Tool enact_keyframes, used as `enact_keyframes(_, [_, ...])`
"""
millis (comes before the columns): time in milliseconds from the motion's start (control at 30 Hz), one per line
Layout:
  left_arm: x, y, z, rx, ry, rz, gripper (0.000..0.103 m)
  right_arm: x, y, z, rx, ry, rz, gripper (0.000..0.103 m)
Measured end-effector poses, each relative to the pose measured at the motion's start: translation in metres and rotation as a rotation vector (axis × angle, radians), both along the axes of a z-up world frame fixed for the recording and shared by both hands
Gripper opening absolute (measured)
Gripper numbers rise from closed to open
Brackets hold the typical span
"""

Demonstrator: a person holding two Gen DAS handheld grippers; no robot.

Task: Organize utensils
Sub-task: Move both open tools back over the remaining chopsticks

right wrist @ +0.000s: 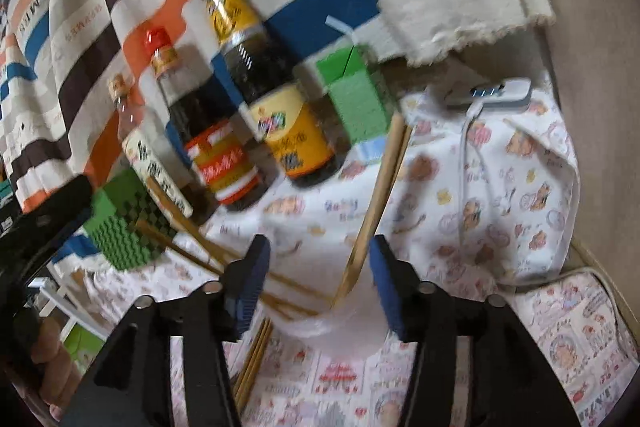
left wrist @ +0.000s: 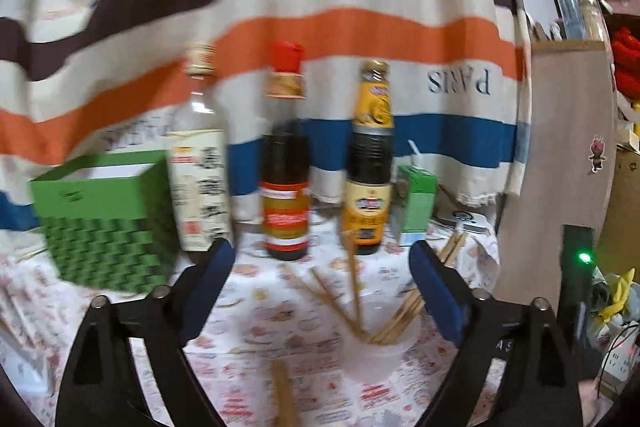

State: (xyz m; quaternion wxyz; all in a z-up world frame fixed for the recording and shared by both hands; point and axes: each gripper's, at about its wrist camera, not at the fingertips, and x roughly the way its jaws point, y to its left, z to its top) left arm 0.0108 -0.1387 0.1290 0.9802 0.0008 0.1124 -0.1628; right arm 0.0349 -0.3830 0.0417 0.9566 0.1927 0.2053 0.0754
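A translucent white cup (left wrist: 380, 351) stands on the patterned tablecloth and holds several wooden chopsticks (left wrist: 354, 291) that fan outward. My left gripper (left wrist: 324, 269) hangs open and wide just behind and above the cup, with nothing between its blue pads. One more chopstick (left wrist: 284, 395) shows blurred at the bottom edge. In the right wrist view my right gripper (right wrist: 320, 281) is open over the same cup (right wrist: 316, 325). A leaning pair of chopsticks (right wrist: 378, 195) has its lower end between the pads, untouched. Loose chopsticks (right wrist: 254, 363) lie beside the left finger.
Three sauce bottles (left wrist: 286, 187) stand in a row behind the cup, flanked by a green woven box (left wrist: 108, 223) and a small green carton (left wrist: 416, 203). A striped cloth hangs behind. A white power strip (right wrist: 496, 93) and its cable lie at the right. A hand (right wrist: 52, 359) holds the other gripper at the left.
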Motion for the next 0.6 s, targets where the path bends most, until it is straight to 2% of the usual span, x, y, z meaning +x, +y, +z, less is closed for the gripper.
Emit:
enact_keyframes(100, [-0.01, 0.021, -0.006, 0.004, -0.003, 0.049, 0.098, 0.006, 0.012, -0.008, -0.026, 0.169, 0.024, 0.057])
enact_keyframes(167, [-0.014, 0.034, -0.011, 0.008, 0.006, 0.079, 0.1, 0.001, 0.019, -0.014, -0.018, 0.17, 0.059, 0.057])
enact_keyframes(233, [-0.016, 0.045, -0.016, 0.014, 0.016, 0.096, 0.1, -0.002, 0.033, -0.018, -0.074, 0.185, 0.064, 0.057])
enact_keyframes(333, [-0.022, 0.058, -0.028, 0.019, 0.012, 0.13, 0.102, -0.008, 0.051, -0.022, -0.121, 0.168, 0.096, 0.057])
enact_keyframes(433, [-0.026, 0.068, -0.042, 0.02, 0.027, 0.149, 0.102, -0.013, 0.062, -0.026, -0.117, 0.136, 0.133, 0.058])
enact_keyframes(500, [-0.023, 0.074, -0.056, 0.008, 0.066, 0.176, 0.102, -0.012, 0.068, -0.031, -0.121, 0.123, 0.154, 0.059])
enact_keyframes(600, [-0.013, 0.083, -0.078, -0.03, 0.14, 0.158, 0.102, -0.011, 0.073, -0.036, -0.155, 0.117, 0.158, 0.059])
